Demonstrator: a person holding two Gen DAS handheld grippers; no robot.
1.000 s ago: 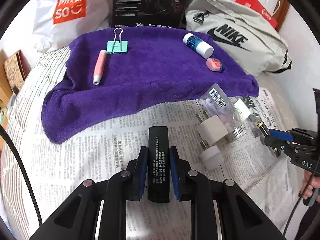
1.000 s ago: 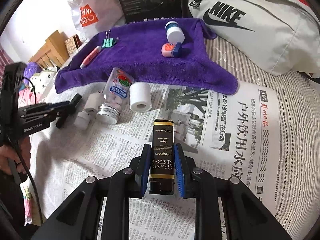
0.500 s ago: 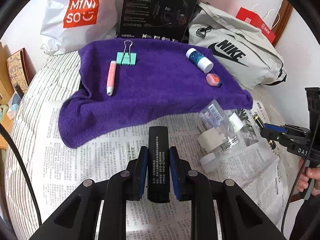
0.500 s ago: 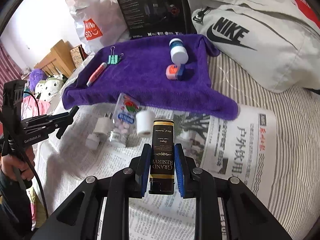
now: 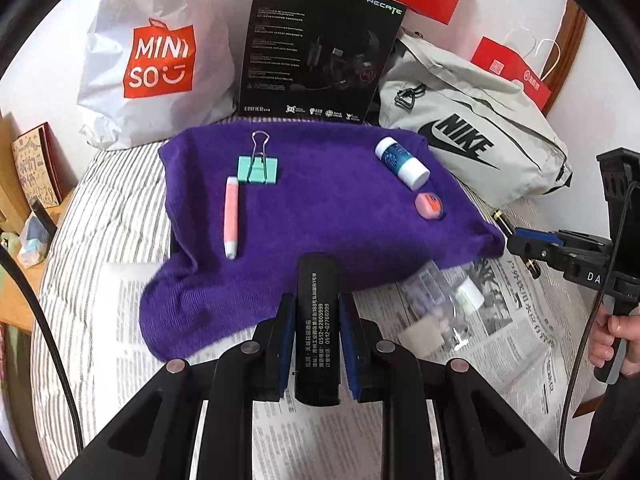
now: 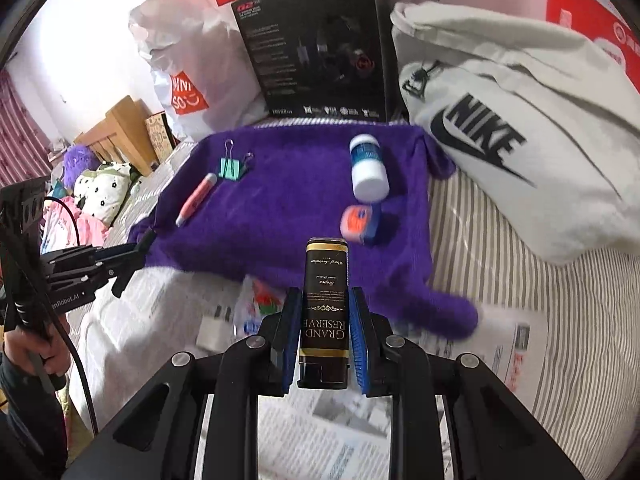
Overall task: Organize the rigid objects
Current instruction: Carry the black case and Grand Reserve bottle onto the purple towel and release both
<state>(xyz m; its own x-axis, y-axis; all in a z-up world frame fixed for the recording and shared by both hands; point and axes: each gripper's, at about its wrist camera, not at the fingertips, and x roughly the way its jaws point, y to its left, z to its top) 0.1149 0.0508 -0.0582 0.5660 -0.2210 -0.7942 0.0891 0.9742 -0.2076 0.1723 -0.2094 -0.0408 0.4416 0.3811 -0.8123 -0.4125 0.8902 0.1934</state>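
My left gripper (image 5: 316, 304) is shut on a black stick with white print (image 5: 317, 320), its tip over the front edge of a purple towel (image 5: 320, 216). My right gripper (image 6: 325, 296) is shut on a black and gold "Grand Reserve" box (image 6: 325, 304), also at the towel's (image 6: 280, 216) near edge. On the towel lie a teal binder clip (image 5: 258, 168), a pink pen (image 5: 231, 216), a blue and white bottle (image 5: 402, 162) and a small pink round case (image 5: 429, 206). A clear pill bottle (image 5: 430, 292), a white roll (image 5: 470, 294) and a white plug (image 5: 416, 336) lie blurred on newspaper.
Behind the towel stand a white Miniso bag (image 5: 156, 60), a black Hecate box (image 5: 316, 48) and a grey Nike bag (image 5: 472, 128). Newspaper (image 5: 120, 320) covers a striped bed sheet (image 6: 520, 248). A hand (image 5: 612, 336) holds the right gripper's handle.
Both grippers have risen and moved forward toward the purple towel, each still holding its item. The plug, pill bottle and roll now sit lower and to the side in both views.
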